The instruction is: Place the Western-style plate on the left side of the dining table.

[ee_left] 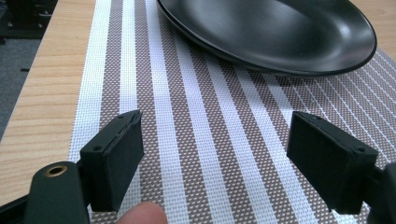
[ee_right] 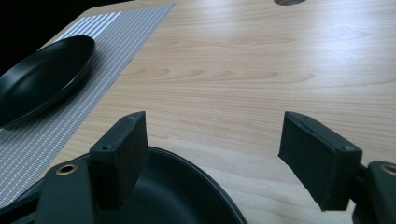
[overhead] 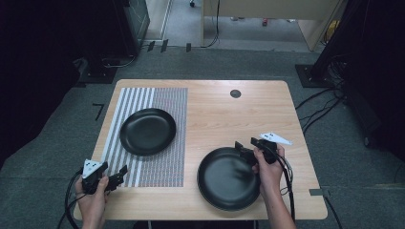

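2 shallow round plates, both matte black with a soft sheen and low upturned rims, sit on a light wood-grain tabletop (overhead: 215,114) with rounded corners. The far plate (overhead: 147,131) rests wholly on a woven placemat (overhead: 162,157), a rectangular mesh sheet striped brown and white, with wide bands along its left side and fine lines toward its right; the mat covers the left part of the tabletop from near the far edge toward the near edge. The near plate (overhead: 229,178) lies on bare wood close to the near edge, toward the near right corner, well apart from the mat plate. A small dark round hole (overhead: 235,93) is set in the wood near the far edge.

The right hand-held gripper (overhead: 244,151) hovers at the far right rim of the near plate, held in a hand (overhead: 270,169) whose forearm comes in from the near edge. Its 2 black, flat-faced blocky jaws are spread wide with nothing between them; in the right gripper view one jaw stands over the plate's rim and the other over bare wood.

The left hand-held gripper (overhead: 120,174) is held low over the near left corner, at the mat's near edge, pointing toward the far plate. Its jaws are likewise spread, with only striped mat showing between them, and a fingertip (ee_left: 142,214) shows at the bottom of the left gripper view.
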Demonstrator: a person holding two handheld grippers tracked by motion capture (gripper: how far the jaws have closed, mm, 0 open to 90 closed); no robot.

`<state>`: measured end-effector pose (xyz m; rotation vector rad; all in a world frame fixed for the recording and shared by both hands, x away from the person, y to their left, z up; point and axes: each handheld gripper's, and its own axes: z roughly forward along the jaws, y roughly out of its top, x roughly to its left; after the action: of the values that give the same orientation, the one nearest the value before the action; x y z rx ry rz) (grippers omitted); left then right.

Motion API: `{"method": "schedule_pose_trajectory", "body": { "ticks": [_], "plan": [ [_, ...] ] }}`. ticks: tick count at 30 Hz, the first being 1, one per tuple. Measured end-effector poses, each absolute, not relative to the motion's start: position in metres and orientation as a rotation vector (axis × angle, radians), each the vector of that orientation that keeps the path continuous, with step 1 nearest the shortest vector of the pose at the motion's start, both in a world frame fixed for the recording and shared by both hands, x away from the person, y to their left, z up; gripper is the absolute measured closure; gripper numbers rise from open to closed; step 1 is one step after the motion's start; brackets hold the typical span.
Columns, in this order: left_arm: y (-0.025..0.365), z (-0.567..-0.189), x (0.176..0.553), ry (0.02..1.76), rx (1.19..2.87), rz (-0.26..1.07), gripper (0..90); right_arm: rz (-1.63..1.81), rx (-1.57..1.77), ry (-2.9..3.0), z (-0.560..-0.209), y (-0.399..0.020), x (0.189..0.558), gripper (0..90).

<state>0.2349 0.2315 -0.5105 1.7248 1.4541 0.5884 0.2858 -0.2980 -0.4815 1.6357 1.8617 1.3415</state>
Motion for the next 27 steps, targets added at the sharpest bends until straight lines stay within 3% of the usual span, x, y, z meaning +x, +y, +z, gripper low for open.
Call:
{"method": "schedule_pose_trajectory", "body": {
  "ticks": [27],
  "plan": [
    [0.246,-0.515,0.221,1.462,1.753,0.607,18.5,1.229,1.753,1.739,-0.498,-0.376,0.245,21.6]
  ]
}}
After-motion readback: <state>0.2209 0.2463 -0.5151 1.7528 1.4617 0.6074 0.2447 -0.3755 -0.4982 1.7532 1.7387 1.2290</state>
